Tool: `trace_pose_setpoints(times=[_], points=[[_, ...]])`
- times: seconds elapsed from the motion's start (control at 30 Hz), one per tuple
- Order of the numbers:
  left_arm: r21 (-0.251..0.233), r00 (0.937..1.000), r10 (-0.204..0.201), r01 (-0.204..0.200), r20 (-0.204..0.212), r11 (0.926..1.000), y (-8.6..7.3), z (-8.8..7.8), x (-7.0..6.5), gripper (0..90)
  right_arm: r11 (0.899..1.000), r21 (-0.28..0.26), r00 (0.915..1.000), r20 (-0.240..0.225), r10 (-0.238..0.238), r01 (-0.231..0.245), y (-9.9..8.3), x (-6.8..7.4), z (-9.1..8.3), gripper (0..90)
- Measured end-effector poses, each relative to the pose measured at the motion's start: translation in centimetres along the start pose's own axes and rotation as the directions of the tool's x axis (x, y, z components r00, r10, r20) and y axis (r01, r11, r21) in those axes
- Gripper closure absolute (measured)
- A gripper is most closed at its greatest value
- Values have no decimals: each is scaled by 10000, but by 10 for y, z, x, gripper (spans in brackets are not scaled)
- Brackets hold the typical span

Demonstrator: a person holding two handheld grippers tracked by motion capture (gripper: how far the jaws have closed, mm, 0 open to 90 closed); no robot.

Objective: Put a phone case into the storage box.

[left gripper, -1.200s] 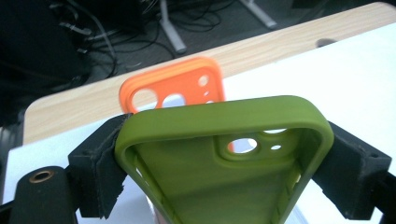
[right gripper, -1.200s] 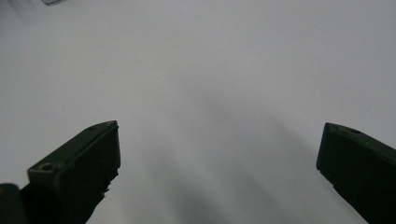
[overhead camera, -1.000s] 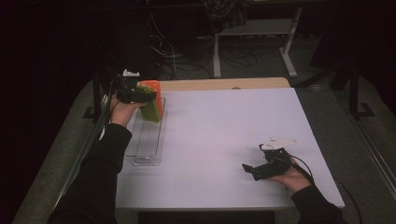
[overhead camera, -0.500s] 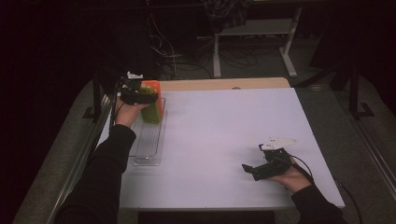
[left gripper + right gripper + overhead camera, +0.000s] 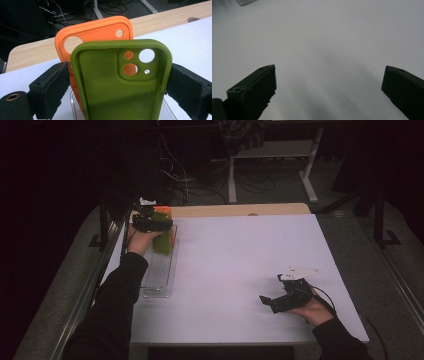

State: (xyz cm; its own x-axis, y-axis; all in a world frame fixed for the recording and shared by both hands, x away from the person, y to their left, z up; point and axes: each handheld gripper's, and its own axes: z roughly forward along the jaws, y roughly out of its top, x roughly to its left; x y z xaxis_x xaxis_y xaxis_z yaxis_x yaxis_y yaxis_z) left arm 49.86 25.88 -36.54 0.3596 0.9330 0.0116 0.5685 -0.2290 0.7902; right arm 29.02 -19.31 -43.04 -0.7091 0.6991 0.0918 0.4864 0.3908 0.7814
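A green phone case [image 5: 120,95] stands upright between the jaws of my left gripper [image 5: 120,82], right in front of an orange phone case [image 5: 95,30]. The jaws have just been opening: the right pad [image 5: 185,90] is against the case's edge, and a thin gap shows at the left pad [image 5: 53,85]. In the high view the left gripper [image 5: 166,224] is over the far end of a clear slotted rack [image 5: 157,275], with the green case [image 5: 162,242] and the orange case [image 5: 162,211] there. My right gripper [image 5: 267,301] rests open on the white table top, with nothing between its jaws [image 5: 329,82].
The white table top [image 5: 240,260] stretches between the two hands. A wooden strip [image 5: 240,210] runs along its far edge. Beyond it are cables and table legs on a dark floor. A corner of the clear rack [image 5: 245,2] shows at the top left of the right gripper view.
My left gripper has shifted slightly toward the far end of the rack with the green case, which stands more upright now. The right gripper has not moved.
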Motion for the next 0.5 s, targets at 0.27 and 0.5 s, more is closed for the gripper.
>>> trace_pose_setpoints(times=[0.27, 0.5], points=[[-246, 9984, -318, 330, 471, 9992, 1, -3, 3, 30, 10000, 53, 10000, 7, -55, 55, 0, 0, 0, 0], [70, 9971, 108, -113, 760, 9999, -1, -10, 2, 30, 10000, 10, 10000, 66, 30, -30, -1, -1, -2, 0]])
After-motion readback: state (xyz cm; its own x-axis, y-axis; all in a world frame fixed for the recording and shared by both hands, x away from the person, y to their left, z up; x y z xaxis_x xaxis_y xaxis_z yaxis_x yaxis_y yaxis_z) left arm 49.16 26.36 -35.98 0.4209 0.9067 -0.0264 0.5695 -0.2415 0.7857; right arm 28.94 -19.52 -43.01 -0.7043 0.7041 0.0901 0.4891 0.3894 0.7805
